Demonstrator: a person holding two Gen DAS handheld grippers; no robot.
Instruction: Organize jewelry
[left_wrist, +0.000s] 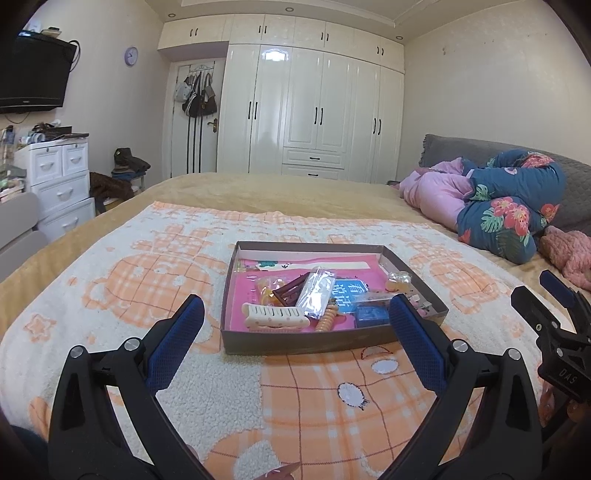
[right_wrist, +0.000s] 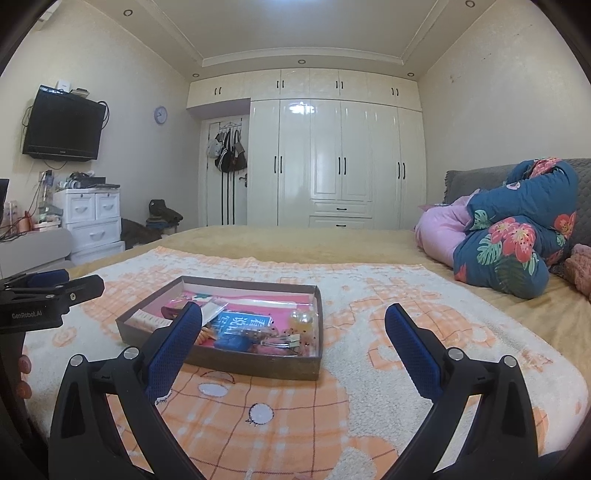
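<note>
A shallow brown cardboard tray with a pink lining sits on an orange-and-white blanket on the bed; it also shows in the right wrist view. It holds a cream hair clip, a brown claw clip, a clear packet, an orange spiral hair tie, a blue card and a clear bauble. My left gripper is open and empty, in front of the tray. My right gripper is open and empty, over the tray's near right corner.
The blanket covers a tan bedspread. A folded floral quilt and pink bedding lie at the right by a grey headboard. A white drawer unit and a wall TV stand left; white wardrobes behind.
</note>
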